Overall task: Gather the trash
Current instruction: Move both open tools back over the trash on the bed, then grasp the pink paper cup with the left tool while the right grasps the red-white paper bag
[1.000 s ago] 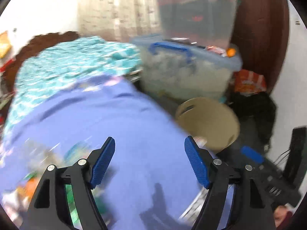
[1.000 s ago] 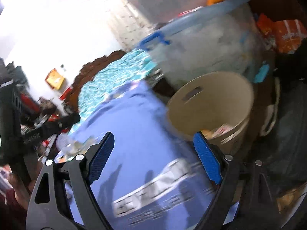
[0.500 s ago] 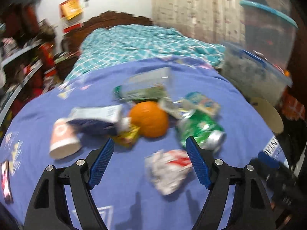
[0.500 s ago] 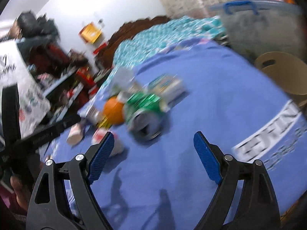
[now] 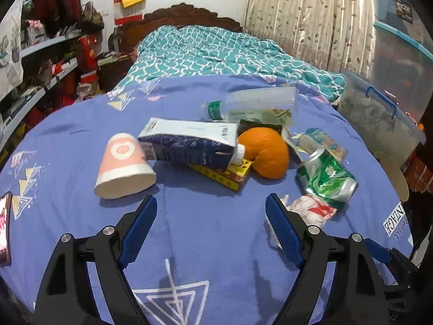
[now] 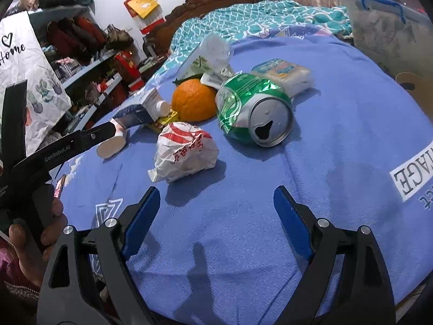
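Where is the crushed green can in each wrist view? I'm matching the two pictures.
Left wrist: crushed green can lies at right of centre, right of the orange.
Right wrist: can sits at centre, again right of the orange.
Shared landmark: the orange.

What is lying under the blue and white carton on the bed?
A flat yellow packet lies under the blue and white carton; only its near edge and corner stick out. The rest of the packet is covered by the carton, so anything more under there cannot be seen.
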Action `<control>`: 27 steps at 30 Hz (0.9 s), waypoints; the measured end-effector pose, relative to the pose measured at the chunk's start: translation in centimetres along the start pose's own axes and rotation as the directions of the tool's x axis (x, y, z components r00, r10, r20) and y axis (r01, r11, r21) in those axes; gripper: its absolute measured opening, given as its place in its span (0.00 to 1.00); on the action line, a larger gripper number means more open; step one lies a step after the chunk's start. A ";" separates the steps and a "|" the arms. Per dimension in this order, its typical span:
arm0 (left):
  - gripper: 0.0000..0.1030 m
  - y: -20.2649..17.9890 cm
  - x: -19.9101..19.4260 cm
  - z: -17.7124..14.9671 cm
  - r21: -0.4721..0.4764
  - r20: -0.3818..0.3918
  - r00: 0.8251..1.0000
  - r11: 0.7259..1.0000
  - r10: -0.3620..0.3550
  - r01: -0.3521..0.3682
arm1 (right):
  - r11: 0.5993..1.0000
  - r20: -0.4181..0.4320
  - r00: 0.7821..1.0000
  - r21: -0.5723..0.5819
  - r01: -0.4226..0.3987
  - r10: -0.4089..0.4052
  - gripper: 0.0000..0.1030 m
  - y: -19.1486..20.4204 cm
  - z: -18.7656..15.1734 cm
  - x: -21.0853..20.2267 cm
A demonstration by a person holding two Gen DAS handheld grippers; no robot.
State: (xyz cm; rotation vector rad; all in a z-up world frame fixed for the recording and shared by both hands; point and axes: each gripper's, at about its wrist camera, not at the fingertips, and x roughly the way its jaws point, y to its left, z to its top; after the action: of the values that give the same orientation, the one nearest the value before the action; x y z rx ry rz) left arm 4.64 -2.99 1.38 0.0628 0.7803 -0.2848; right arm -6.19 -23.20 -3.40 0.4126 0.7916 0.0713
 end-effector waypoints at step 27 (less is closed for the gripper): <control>0.78 2.7 3.5 -1.0 -0.053 -0.108 0.994 0.998 0.037 -0.042 | 1.000 -0.085 0.996 -0.029 -0.001 -0.002 0.90 1.0 0.3 3.4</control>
State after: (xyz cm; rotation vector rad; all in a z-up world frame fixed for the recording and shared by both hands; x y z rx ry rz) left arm 7.03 -1.07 -1.89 0.0417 0.8917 -0.2235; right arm -3.50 -21.63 -5.07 0.3837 0.8733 0.1004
